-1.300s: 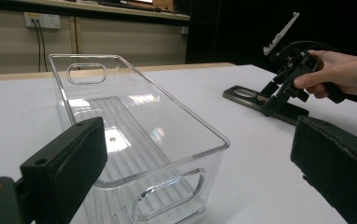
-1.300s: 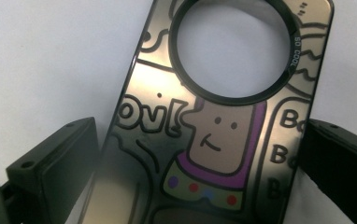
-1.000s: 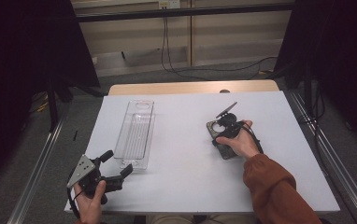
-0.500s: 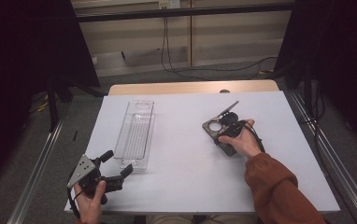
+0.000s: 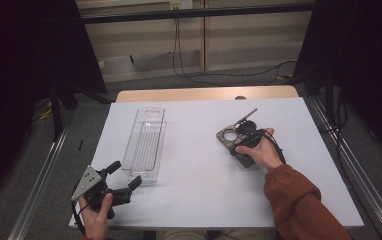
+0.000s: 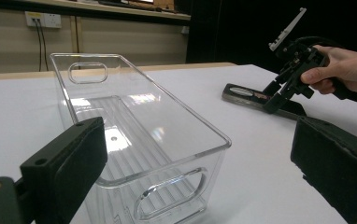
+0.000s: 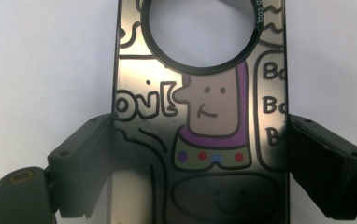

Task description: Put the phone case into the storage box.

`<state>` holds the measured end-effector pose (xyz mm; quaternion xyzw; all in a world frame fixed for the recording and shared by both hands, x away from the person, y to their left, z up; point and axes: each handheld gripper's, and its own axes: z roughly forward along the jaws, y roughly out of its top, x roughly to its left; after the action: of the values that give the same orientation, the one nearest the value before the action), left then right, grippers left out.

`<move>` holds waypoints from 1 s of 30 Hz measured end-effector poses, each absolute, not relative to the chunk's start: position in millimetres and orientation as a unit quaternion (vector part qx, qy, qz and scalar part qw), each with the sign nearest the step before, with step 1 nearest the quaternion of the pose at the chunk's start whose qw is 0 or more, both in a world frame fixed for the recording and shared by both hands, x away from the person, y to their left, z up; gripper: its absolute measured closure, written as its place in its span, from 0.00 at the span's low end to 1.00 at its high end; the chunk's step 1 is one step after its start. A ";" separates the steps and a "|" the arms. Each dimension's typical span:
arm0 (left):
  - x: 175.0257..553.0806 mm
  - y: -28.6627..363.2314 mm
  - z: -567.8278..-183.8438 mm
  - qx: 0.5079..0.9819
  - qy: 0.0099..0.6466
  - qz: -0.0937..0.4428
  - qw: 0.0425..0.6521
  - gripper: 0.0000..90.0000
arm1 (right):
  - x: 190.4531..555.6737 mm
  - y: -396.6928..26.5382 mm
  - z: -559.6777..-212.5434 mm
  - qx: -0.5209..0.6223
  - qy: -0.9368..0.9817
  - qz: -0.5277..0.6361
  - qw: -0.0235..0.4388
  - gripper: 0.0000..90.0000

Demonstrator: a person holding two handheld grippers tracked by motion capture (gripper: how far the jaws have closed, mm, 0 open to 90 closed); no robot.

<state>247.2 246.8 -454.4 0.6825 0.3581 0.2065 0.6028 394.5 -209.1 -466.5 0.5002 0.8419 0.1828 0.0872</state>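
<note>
Phone case [image 5: 236, 143], a dark flat one printed with a cartoon figure and pierced by a round camera hole, is found lying flat on the white table [image 5: 199, 180], right of centre, with the right gripper [image 5: 244, 134] lowered onto it. In the right gripper view the phone case [image 7: 200, 121] is seen between the two black jaws, its long edges running from six o'clock to twelve o'clock, the camera hole at the twelve o'clock end. The long axis is thus lined up with the gripper's own reach, and the short width is spanned by the jaws. The jaws have just been closing, and both pads [image 7: 81, 163] are seen pressed against the case's edges, so the case is judged to be gripped across its width, not yet lifted.

From the case, the clear plastic bin [image 5: 145, 142] lies at about nine o'clock in the high view, well apart, its long axis running roughly twelve to six. The left gripper [image 5: 120, 181] is held with its jaws spread and nothing between them, just beside the bin's near end. In the left gripper view the bin [image 6: 134, 140] stands directly ahead and the right gripper [image 6: 284, 91] is seen at about two o'clock. The right hand is by far the nearer to the case; a carry toward nine o'clock is what a placement in the bin would call for.
</note>
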 end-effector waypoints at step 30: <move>247.1 247.9 -454.3 0.680 0.359 0.206 0.605 0.04 | 364.5 -240.7 -450.2 0.474 0.824 0.289 0.114 0.14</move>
<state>247.1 247.9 -454.3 0.6802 0.3593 0.2056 0.6049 364.5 -240.7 -450.2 0.4741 0.8237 0.2891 0.1144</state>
